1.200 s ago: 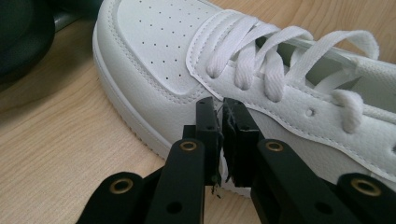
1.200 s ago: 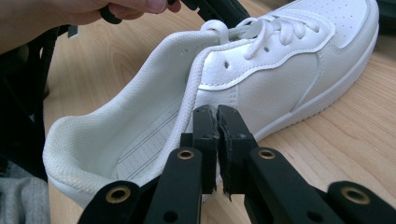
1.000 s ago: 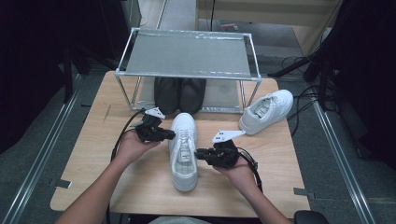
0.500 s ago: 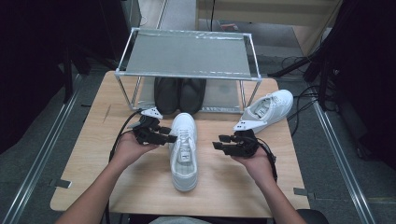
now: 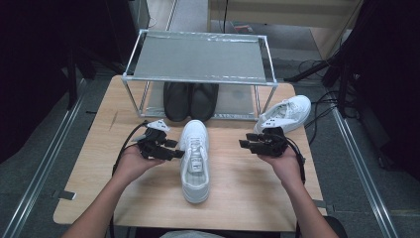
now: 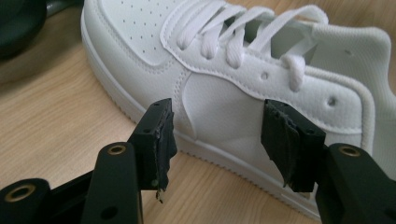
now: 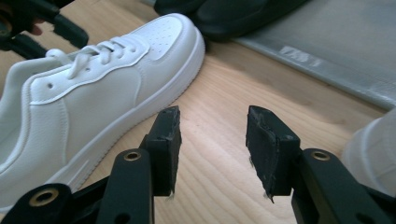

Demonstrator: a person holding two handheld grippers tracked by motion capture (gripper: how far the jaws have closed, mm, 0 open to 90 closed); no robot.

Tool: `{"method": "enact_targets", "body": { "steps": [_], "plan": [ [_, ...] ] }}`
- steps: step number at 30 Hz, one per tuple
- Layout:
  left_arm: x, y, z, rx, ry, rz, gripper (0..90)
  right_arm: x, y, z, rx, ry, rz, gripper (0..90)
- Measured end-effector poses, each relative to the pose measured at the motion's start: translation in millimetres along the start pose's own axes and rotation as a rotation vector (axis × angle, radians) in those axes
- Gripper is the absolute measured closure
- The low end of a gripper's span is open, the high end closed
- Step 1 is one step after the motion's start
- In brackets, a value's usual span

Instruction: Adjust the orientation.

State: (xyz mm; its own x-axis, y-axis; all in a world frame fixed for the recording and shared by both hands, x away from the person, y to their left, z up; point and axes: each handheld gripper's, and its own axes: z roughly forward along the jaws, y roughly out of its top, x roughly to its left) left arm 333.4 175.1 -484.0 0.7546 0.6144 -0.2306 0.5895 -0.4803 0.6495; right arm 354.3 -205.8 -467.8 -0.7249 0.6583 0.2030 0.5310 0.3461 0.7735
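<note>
White low-top sneaker (image 5: 194, 158): smooth leather, perforated toe, white laces, ribbed sole; lies mid-counter (image 5: 237, 198), toe toward the far rack (image 5: 198, 57). Left hand-held gripper (image 5: 174, 148) just beside its left flank, jaws just opened, apart, clear of the leather. Right hand-held gripper (image 5: 243, 140) well right, jaws apart, nothing between.

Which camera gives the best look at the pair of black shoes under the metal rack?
The high view: both black shoes stand side by side under the rack, toes toward the person. The right gripper view catches just their toes; the left gripper view, one dark blurred edge.
</note>
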Motion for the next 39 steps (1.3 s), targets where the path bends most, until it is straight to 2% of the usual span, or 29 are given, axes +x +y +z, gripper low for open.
{"method": "enact_targets", "body": {
  "steps": [4,11,14,16,26,28,34,39],
  "plan": [
    [0.1,-4.6,-1.0,0.008,0.004,-0.011,43.9,-7.3,4.4,-2.3,-0.011,-0.005,0.010,56.3],
    [-0.8,-10.7,-5.5,-0.004,0.011,-0.025,43.9,-18.7,10.5,-7.2,0.002,-0.023,0.020,57.0],
    [-1.1,-12.6,-6.4,0.001,0.014,-0.026,43.9,-24.8,10.4,-11.5,-0.018,-0.028,0.033,57.5],
    [-1.1,-13.4,-6.4,0.001,0.012,-0.031,43.9,-28.5,12.2,-15.0,-0.005,-0.042,0.044,57.5],
    [-1.7,-20.1,-9.0,0.009,0.019,-0.038,43.9,-53.6,18.6,-40.9,-0.042,-0.118,0.075,58.9],
    [-1.9,-21.0,-8.8,0.013,0.022,-0.039,43.9,-59.4,19.2,-44.2,-0.045,-0.121,0.091,58.9],
    [-3.5,-23.1,-7.2,0.023,0.024,-0.040,43.9,-72.9,17.4,-36.7,-0.003,-0.162,0.092,57.6],
    [-3.0,-25.0,-7.1,0.028,0.027,-0.043,43.9,-80.6,15.6,-18.1,0.068,-0.172,0.074,56.6]
  ]
}}
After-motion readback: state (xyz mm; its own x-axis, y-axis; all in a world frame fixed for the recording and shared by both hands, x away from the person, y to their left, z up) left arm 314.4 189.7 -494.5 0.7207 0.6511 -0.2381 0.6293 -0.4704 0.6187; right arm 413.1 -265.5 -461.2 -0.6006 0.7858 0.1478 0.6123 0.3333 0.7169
